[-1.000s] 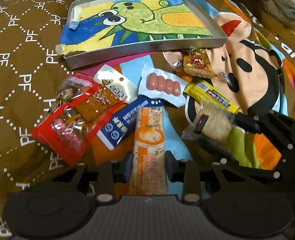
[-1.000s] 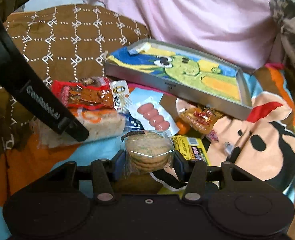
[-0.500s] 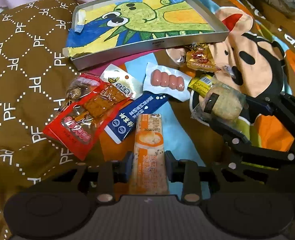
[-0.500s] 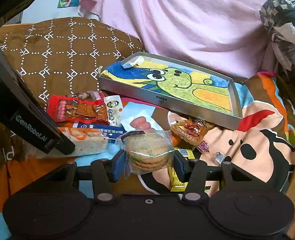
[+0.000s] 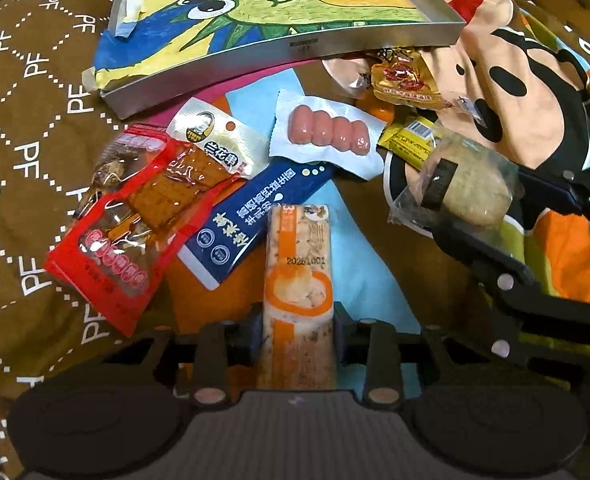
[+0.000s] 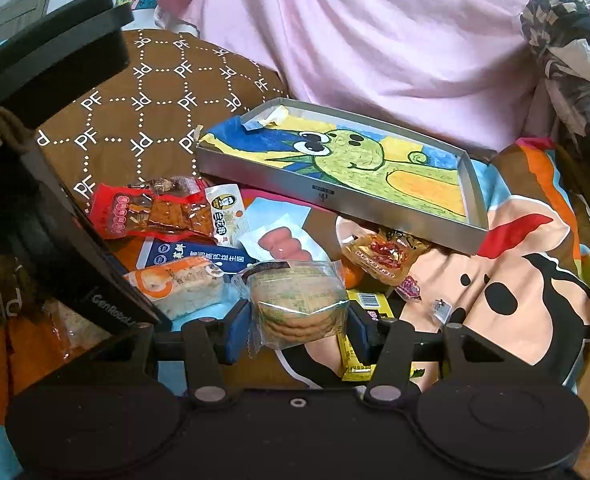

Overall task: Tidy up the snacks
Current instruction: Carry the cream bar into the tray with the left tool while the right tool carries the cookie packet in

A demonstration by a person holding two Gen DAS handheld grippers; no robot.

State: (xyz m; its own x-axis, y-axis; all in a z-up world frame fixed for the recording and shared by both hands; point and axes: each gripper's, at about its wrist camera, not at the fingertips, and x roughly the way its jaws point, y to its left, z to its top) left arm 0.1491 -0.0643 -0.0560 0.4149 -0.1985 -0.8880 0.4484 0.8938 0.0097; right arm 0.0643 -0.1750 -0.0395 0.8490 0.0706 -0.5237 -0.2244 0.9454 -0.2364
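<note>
Left gripper: the left gripper (image 5: 298, 330) has its fingers pinching the near end of a long orange-and-white wrapped snack bar (image 5: 298, 280); the bar points forward along the fingers, its far end over the blue packet; in the right wrist view the same bar (image 6: 179, 286) juts out from under the black body of the left gripper.

Right gripper: the right gripper (image 6: 297, 330) has its blue pads (image 6: 237, 330) pressed on both sides of a clear-wrapped stack of round biscuits (image 6: 299, 306); in the left wrist view the biscuit pack (image 5: 467, 188) sits between black fingers on the right, above the yellow packet.

Tray: a shallow grey metal tray lined with a green dinosaur drawing (image 6: 327, 194) lies beyond the snacks, one corner propped over the gold packet; no snack lies in it.

Loose snacks: a red transparent packet of brown squares (image 5: 131, 224) lies on the left; a white packet with a face logo (image 5: 219, 144) overlaps its far end; a dark blue sachet with white print (image 5: 251, 216) lies just beside it; a white-backed pack of pink sausages (image 5: 327, 132) sits near the middle; a gold crinkled packet with red contents (image 5: 405, 78) rests at the tray's near wall; a yellow barcoded packet (image 6: 361, 336) lies under the right gripper's fingers.

Surface: a brown quilted cover printed PF (image 5: 27, 120) on the left; a bright cartoon-print blanket (image 6: 515, 280) on the right; a pink cloth (image 6: 375, 40) behind the tray.
</note>
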